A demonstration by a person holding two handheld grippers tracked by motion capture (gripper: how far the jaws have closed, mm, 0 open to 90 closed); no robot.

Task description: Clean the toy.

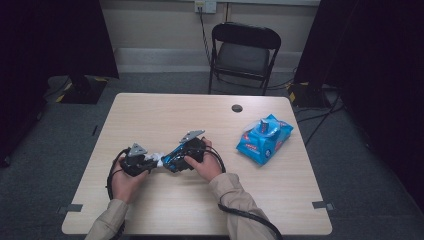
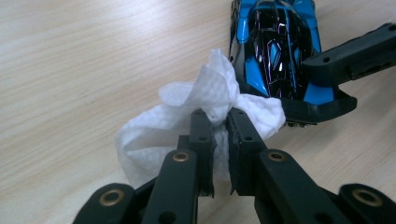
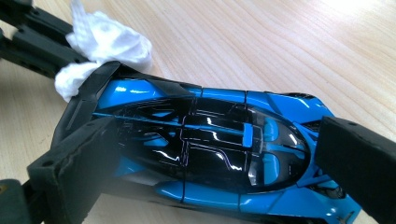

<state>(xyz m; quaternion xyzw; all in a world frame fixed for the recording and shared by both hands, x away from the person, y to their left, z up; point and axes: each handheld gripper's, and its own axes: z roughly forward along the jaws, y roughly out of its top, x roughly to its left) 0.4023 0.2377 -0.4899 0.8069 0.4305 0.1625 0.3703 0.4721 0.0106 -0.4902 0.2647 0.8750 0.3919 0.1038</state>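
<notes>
Resting on the wooden table (image 1: 165, 112), just in front of the person, the blue and black toy car (image 3: 205, 154) lies between the jaws of the right gripper (image 3: 210, 163), one black pad against each long side of its body. The white wipe (image 2: 187, 116) is bunched at one end of the car, touching the black rear wing. The left gripper (image 2: 219, 122) has its jaws drawn nearly together, pinching a fold of the wipe between the pads. In the high view both grippers meet at the table's near-left part, left hand (image 1: 124, 181) and right hand (image 1: 207, 164) close together. A blue packet of wipes (image 1: 264, 140) lies well apart on the table's right side. A black folding chair (image 1: 242, 55) stands beyond the far edge.
</notes>
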